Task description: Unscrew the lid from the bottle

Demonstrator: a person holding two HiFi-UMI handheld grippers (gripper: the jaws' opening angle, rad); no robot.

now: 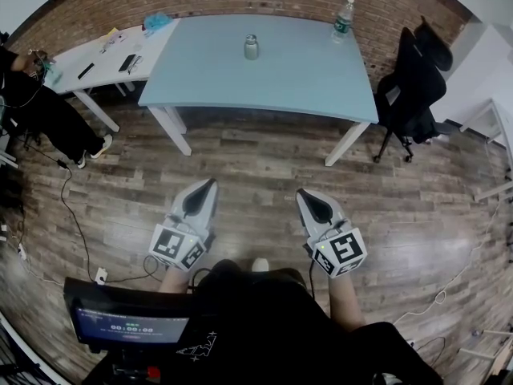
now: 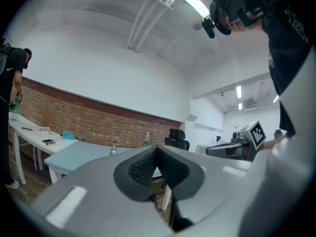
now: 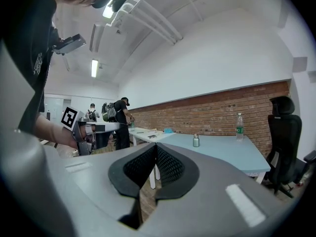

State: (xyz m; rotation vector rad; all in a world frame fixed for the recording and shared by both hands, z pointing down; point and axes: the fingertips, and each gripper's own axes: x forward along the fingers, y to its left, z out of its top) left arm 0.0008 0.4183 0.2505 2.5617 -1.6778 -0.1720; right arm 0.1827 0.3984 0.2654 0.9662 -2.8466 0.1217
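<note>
While you stand back on the wood floor (image 1: 256, 159), your left gripper (image 1: 212, 183) and right gripper (image 1: 301, 192) both point toward twelve o'clock, side by side and apart from each other. Each pair of jaws is pressed fully together, with nothing between the pads. The small metal bottle (image 1: 251, 47) stands upright at twelve o'clock near the middle of the light-blue table (image 1: 304, 79). Its lid (image 1: 251, 37) is on top, and it is well apart from both grippers. A clear plastic bottle (image 1: 343, 20) stands at the table's far corner, about one o'clock. A black office chair (image 1: 413, 83) sits at two o'clock, just beside the table's end.
</note>
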